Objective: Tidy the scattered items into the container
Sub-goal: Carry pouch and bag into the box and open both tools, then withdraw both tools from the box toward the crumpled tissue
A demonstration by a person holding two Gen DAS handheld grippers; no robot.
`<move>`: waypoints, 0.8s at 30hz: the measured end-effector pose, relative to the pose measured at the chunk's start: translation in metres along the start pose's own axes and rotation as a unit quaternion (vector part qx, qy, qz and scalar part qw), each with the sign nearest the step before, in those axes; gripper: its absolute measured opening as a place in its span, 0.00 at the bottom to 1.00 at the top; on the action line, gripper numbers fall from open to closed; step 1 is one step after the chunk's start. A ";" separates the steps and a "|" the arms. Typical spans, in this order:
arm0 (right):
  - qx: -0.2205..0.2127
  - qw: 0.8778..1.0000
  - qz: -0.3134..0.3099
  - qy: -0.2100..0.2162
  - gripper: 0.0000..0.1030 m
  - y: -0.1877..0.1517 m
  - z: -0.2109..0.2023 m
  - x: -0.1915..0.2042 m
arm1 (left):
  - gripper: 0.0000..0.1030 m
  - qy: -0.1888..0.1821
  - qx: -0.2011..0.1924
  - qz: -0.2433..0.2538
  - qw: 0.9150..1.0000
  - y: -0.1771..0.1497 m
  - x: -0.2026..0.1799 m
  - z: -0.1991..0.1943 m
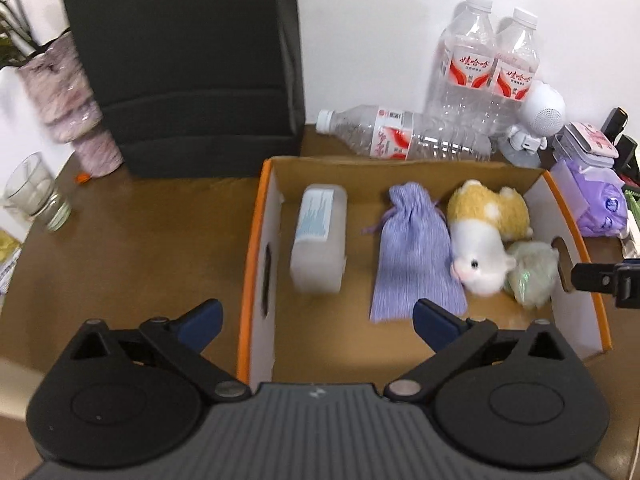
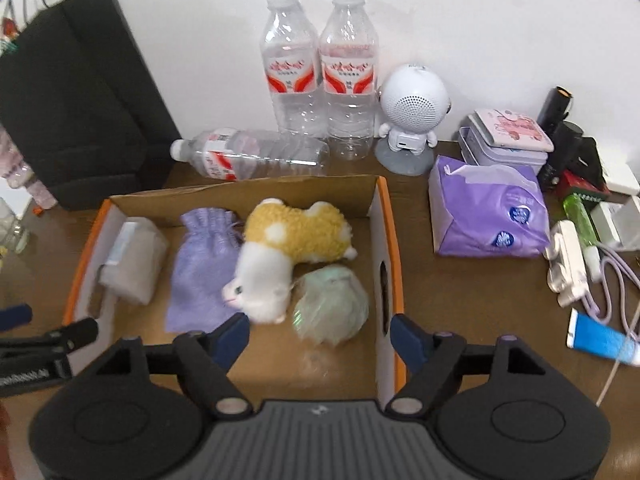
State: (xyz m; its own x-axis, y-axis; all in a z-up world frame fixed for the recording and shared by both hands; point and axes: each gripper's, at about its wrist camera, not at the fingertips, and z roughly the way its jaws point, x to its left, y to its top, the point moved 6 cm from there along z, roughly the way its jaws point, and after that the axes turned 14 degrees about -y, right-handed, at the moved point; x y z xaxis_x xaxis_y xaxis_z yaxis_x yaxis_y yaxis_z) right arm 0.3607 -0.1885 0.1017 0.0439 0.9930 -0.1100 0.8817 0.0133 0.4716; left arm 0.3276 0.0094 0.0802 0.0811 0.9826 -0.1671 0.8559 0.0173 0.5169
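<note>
— What's in the box (image 1: pixel 576 236)?

— Lying flat lengthwise: purple pouch (image 1: pixel 414 248), plush toy (image 1: pixel 486 232), blue-labelled bottle (image 1: pixel 318 236), its text unreadable.

— Your grippers?

— My left gripper (image 1: pixel 316 322) and right gripper (image 2: pixel 320 340) both gape wide, holding nothing.

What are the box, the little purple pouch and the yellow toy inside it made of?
Box: corrugated cardboard by the look, brown inside, white walls, orange trim.
Purple pouch: woven fabric, matte, finely striped, gathered at a drawstring neck.
Yellow toy: plush, with a curly fleece-like pile, probably synthetic.
</note>
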 end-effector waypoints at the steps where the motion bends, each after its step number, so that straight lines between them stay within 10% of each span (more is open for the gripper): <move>1: -0.002 1.000 -0.002 0.001 0.76 -0.003 -0.008 0.002 | 1.00 -0.001 -0.004 -0.002 1.000 -0.002 -0.001 -0.009; 12: -0.082 0.996 -0.015 0.002 0.81 -0.013 -0.114 0.005 | 1.00 -0.016 -0.085 0.009 0.996 0.001 -0.033 -0.108; 20: -0.160 0.987 -0.004 0.009 0.86 -0.053 -0.105 0.004 | 1.00 -0.033 -0.201 0.068 0.977 -0.037 -0.053 -0.101; 24: -0.170 0.985 -0.003 0.005 0.86 -0.078 -0.082 0.001 | 1.00 -0.034 -0.195 0.071 0.978 -0.059 -0.053 -0.080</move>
State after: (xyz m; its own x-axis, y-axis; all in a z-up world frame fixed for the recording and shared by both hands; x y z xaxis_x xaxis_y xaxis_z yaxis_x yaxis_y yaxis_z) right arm 0.2535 -0.1788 0.1364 0.0328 0.9937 -0.1070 0.6741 0.0570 0.7364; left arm 0.2319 -0.0291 0.1259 0.2293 0.9660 -0.1195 0.5755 -0.0355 0.8170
